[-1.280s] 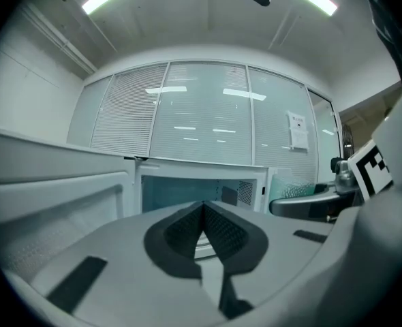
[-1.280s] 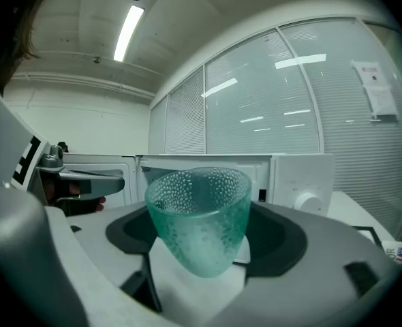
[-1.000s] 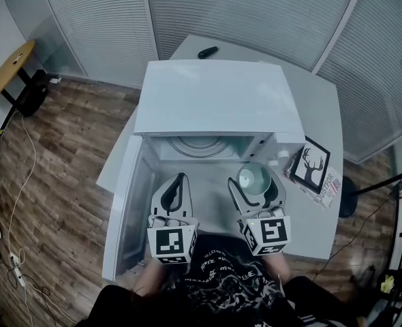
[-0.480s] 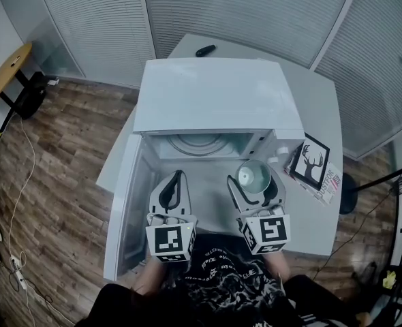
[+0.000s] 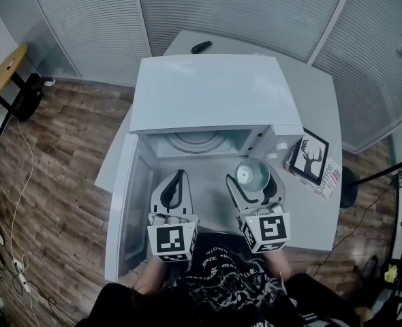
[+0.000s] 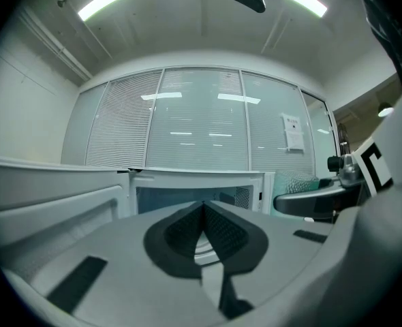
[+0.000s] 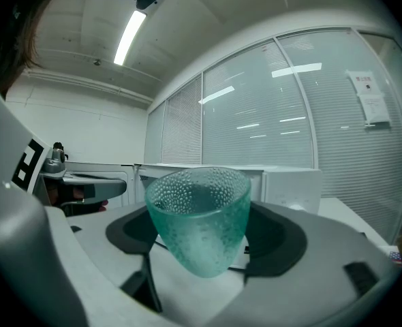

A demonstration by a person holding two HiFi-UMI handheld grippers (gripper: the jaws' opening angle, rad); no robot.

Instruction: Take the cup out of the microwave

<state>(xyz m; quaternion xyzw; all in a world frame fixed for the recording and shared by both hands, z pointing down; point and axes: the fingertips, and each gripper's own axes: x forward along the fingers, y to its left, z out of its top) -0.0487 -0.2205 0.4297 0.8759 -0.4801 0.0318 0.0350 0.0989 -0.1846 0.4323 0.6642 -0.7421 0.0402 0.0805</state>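
A green dimpled glass cup (image 7: 199,218) stands upright between the jaws of my right gripper (image 5: 255,184), which is shut on it. In the head view the cup (image 5: 252,176) hangs just in front of the white microwave (image 5: 211,94), outside its open cavity (image 5: 199,142). My left gripper (image 5: 173,191) is beside it to the left, shut and holding nothing; its dark pads (image 6: 187,231) meet. The microwave door (image 5: 127,206) is swung open at the left.
The microwave stands on a white table (image 5: 322,107). A framed deer picture (image 5: 310,157) leans right of the microwave, over a printed sheet. A black remote (image 5: 201,46) lies at the table's far edge. Wooden floor lies to the left.
My right gripper has drawn the cup slightly back and away from the cavity. The left gripper has barely moved.
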